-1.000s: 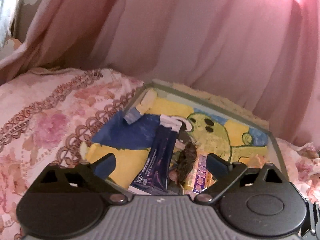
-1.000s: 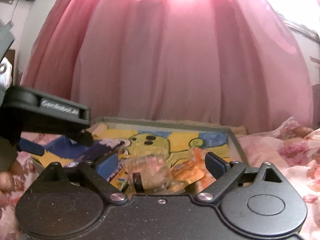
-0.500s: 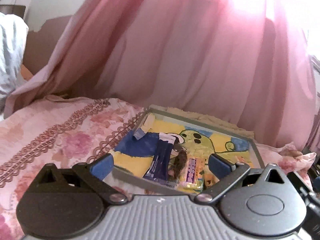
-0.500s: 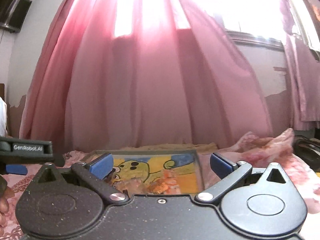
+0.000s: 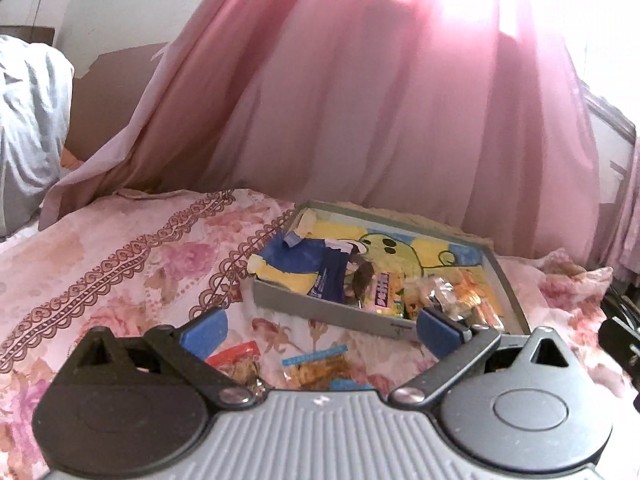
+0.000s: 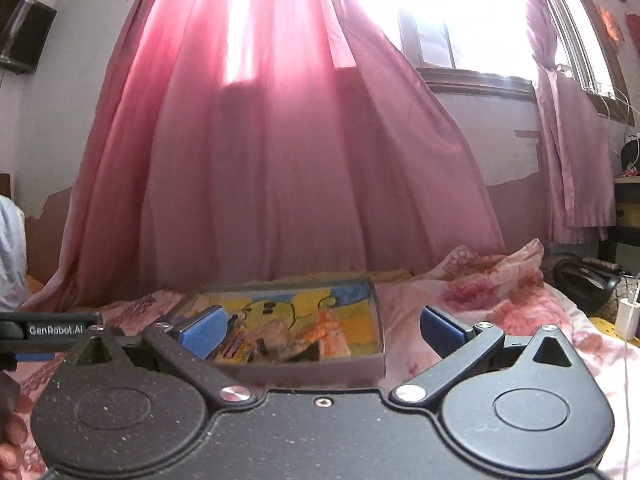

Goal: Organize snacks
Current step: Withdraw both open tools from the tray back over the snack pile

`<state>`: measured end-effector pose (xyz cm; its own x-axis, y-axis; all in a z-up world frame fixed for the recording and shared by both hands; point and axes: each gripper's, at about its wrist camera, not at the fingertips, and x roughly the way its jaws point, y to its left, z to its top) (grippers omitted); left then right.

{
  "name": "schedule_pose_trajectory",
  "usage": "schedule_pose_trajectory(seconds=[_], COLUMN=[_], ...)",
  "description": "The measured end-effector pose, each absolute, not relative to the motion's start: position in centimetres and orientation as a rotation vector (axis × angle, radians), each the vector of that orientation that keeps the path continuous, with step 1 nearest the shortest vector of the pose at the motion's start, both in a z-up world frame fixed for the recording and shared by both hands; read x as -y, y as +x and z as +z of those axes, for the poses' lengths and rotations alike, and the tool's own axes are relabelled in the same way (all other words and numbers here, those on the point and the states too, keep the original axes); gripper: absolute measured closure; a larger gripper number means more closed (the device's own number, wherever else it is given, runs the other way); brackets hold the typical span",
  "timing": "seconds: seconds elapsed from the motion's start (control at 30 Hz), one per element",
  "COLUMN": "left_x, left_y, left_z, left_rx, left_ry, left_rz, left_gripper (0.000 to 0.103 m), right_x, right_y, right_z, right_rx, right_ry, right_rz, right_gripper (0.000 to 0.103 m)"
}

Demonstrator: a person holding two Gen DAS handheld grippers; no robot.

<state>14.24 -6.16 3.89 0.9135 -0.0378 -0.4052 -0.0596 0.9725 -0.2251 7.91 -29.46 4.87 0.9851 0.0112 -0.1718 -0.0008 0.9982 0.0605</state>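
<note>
A shallow grey box (image 5: 320, 309) with a yellow and blue cartoon lining lies on a floral bedspread. Inside it are a dark blue sachet (image 5: 331, 280), a purple candy bar (image 5: 383, 295) and several clear and orange wrapped snacks (image 5: 460, 300). Two loose snack packets, a red one (image 5: 236, 360) and a clear one with a blue strip (image 5: 316, 364), lie on the spread between the box and my left gripper (image 5: 322, 330), which is open and empty. My right gripper (image 6: 322, 330) is open and empty too, hovering before the box (image 6: 320, 368).
A pink curtain (image 5: 380, 120) hangs close behind the box. The bedspread (image 5: 120, 260) extends to the left. The other gripper's body (image 6: 44, 330) and a hand show at the left edge of the right wrist view. A black bag (image 6: 584, 284) sits at the right.
Both grippers have pulled back and up from the box, which now sits farther away. Loose packets on the bedspread have come into the left wrist view.
</note>
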Motion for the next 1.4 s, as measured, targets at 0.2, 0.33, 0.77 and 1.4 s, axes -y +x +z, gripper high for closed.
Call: schedule_pose_trajectory(seconds=[0.2,0.33,0.77,1.4], left_x=[5.9,5.6,3.7,2.2], left_y=[9.8,7.6,3.5,4.1], left_z=[3.6,3.0,0.6,-2.2], left_rx=[-0.397,-0.421,-0.466,-0.615], left_ry=[-0.193,-0.155,-0.122,-0.132], left_rz=[-0.004,-0.012,0.035,0.061], left_gripper=[0.001,0.001,0.001,0.001], right_x=[28.4,27.7,26.2,24.0], right_y=[5.6,4.0,0.1,1.7], right_z=[4.1,3.8,2.4,-0.1], right_rx=[-0.255,-0.283,-0.392,-0.549], right_ry=[0.051,0.048,0.063,-0.027], right_rz=[0.023,0.042,0.037,0.098], right_gripper=[0.001,0.001,0.001,0.001])
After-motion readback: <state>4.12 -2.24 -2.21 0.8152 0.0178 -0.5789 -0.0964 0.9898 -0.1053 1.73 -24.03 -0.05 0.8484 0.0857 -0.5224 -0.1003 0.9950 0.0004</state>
